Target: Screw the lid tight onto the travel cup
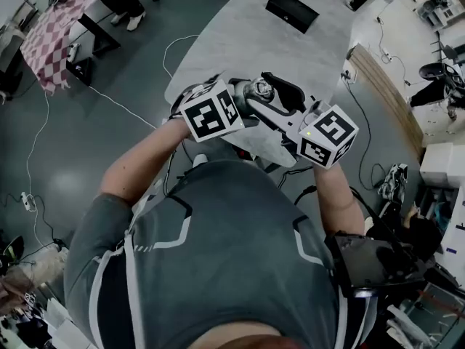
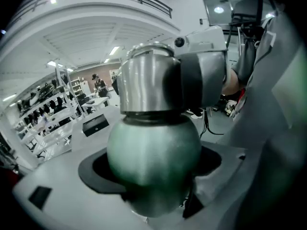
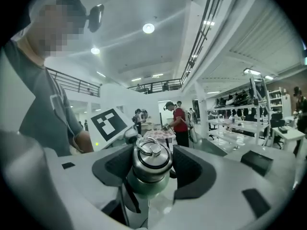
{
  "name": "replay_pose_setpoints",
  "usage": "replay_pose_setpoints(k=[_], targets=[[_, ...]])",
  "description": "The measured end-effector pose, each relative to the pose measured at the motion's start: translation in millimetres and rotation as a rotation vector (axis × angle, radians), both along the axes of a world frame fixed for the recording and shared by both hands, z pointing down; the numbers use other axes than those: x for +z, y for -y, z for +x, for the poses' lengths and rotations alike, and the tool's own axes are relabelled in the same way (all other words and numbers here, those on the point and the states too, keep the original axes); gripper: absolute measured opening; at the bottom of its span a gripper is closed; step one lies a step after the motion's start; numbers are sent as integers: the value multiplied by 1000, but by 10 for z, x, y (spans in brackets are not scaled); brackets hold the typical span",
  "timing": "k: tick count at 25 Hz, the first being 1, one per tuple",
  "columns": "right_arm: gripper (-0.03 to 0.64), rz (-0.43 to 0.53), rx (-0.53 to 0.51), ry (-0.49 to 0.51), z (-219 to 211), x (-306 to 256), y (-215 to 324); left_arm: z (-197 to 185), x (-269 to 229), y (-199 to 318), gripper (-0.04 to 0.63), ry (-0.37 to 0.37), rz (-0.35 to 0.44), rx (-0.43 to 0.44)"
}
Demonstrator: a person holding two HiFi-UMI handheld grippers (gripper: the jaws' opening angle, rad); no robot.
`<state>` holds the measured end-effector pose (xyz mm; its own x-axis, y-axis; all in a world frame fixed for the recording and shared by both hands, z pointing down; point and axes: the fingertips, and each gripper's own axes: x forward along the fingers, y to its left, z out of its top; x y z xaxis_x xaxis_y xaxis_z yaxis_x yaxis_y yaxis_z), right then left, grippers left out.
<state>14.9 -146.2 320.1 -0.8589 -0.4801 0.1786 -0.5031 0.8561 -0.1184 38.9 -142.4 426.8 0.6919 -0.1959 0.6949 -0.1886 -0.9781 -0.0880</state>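
Note:
The travel cup's green body (image 2: 153, 157) fills the space between the jaws of my left gripper (image 2: 153, 181), which is shut on it. Its steel lid (image 2: 144, 80) sits on top, with a ring handle showing in the right gripper view on the lid (image 3: 152, 158). My right gripper (image 3: 152, 169) is shut on the lid, a dark pad (image 3: 192, 169) on each side; the same pads (image 2: 201, 78) wrap the lid in the left gripper view. In the head view both grippers, left (image 1: 243, 106) and right (image 1: 275, 99), meet at the lid (image 1: 260, 89) in front of the person's chest.
A white rounded table (image 1: 247, 35) with a black box (image 1: 292, 11) lies beyond the grippers. A checkered cloth (image 1: 54, 31) hangs at the far left, and cables run over the grey floor. People (image 3: 180, 123) and shelves stand in the background.

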Motion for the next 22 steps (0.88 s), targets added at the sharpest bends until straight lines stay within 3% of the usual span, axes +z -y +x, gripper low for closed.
replay_pose_setpoints(k=[3,5,9,13,16,18,22], targets=[[276,13,-96,-21,-3,-74,-123,31,-61,-101,399,-15,-4,79],[318,46,-258,12,-31,-232,-263,55,-204,-264,399,-85,-68,197],[321,134,-542,80,-79,-537,-557,55,-532,-657,399,-222,-212,417],[318,159,-675,75,-126,-594,-717,88,-741,-887,399,-297,-275,526],[276,181,-670,119,-145,-681,-689,114,-804,-866,399,-316,-268,510],[276,165,-598,131,-115,-662,-586,148,-765,-730,399,-298,-222,432],[275,74,-278,78,-48,-342,-171,117,-424,-204,399,-158,-73,155]])
